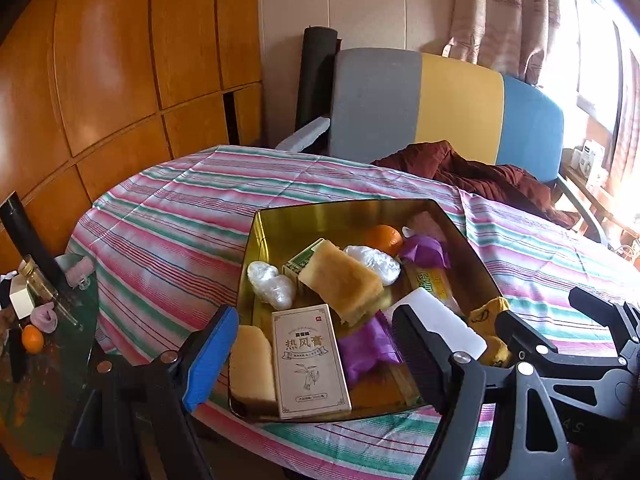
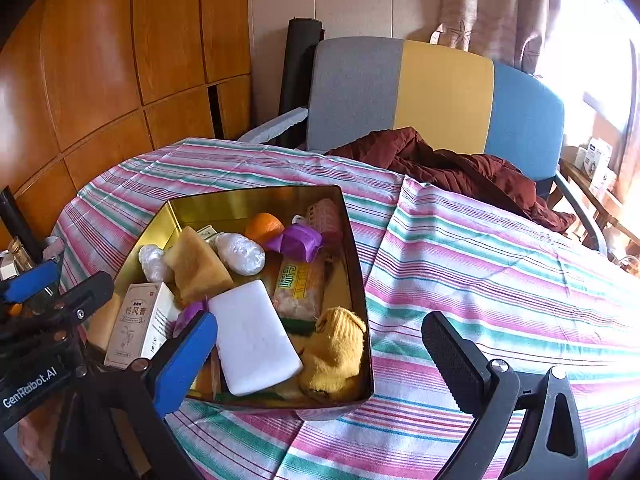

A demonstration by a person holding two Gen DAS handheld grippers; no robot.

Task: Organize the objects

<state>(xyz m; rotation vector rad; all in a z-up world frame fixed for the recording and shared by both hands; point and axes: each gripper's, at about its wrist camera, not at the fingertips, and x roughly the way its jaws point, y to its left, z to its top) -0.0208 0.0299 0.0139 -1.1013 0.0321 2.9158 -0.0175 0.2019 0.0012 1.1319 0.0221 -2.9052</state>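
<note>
A gold metal tin (image 1: 344, 210) (image 2: 244, 198) sits on the striped tablecloth, filled with several things: a beige box with Chinese print (image 1: 310, 360) (image 2: 138, 322), a tan sponge (image 1: 340, 280) (image 2: 198, 266), a white block (image 2: 252, 338), a yellow sock (image 2: 334, 354), an orange (image 1: 384, 239) (image 2: 264, 226), purple wrappers and white foil lumps. My left gripper (image 1: 316, 354) is open and empty, hovering over the tin's near end. My right gripper (image 2: 320, 354) is open and empty over the tin's near right corner.
The striped tablecloth (image 2: 500, 264) covers the table, with bare cloth right of the tin. A grey, yellow and blue chair (image 2: 440, 96) with a maroon garment (image 2: 460, 168) stands behind. A glass side table (image 1: 48, 320) at left holds an orange and bottles.
</note>
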